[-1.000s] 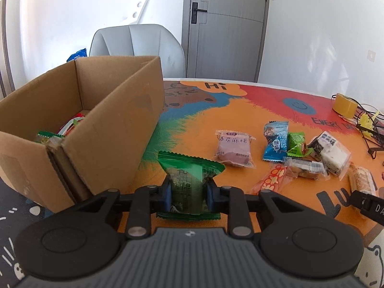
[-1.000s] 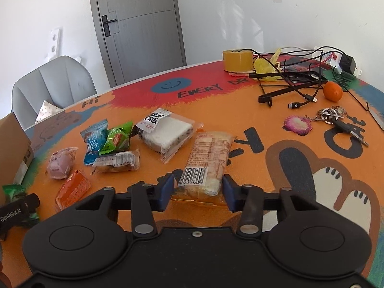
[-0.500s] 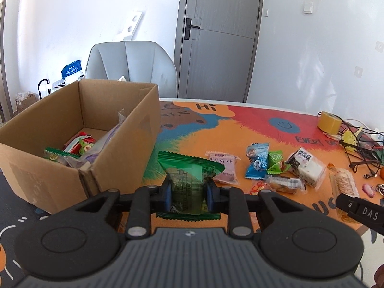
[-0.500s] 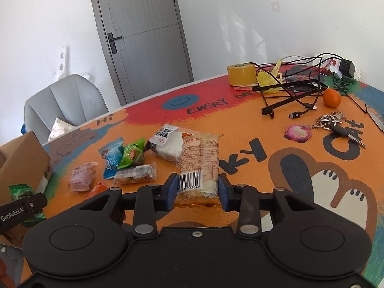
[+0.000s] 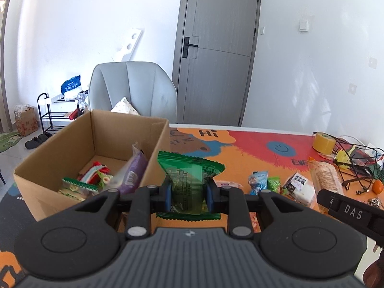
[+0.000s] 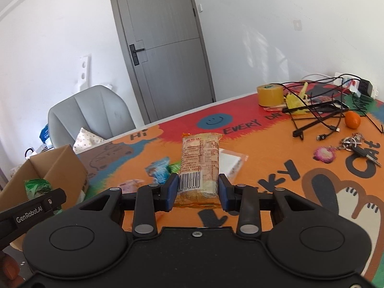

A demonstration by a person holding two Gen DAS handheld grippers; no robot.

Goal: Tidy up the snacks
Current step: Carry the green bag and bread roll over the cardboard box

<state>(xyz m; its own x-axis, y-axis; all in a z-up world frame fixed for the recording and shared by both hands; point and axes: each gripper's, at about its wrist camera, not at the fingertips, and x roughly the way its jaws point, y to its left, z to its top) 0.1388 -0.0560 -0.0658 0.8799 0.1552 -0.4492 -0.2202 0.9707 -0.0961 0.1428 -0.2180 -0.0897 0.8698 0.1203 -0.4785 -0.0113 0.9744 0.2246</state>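
The left gripper [image 5: 188, 196] was clamped on a green packet [image 5: 189, 180] at frame centre, raised just right of the cardboard box [image 5: 60, 168]. The right gripper [image 6: 198, 192] pinched a long orange-edged cracker pack [image 6: 200, 165], upright mid-frame. The box at lower left held a purple packet [image 5: 134, 175] and striped wrappers [image 5: 96, 170]. Loose snacks [image 5: 261, 182] lay partly hidden behind the fingers.

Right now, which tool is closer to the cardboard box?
Left. The left tool, holding the green packet, hangs beside the cardboard box. The right tool, holding the orange packet, is farther right.
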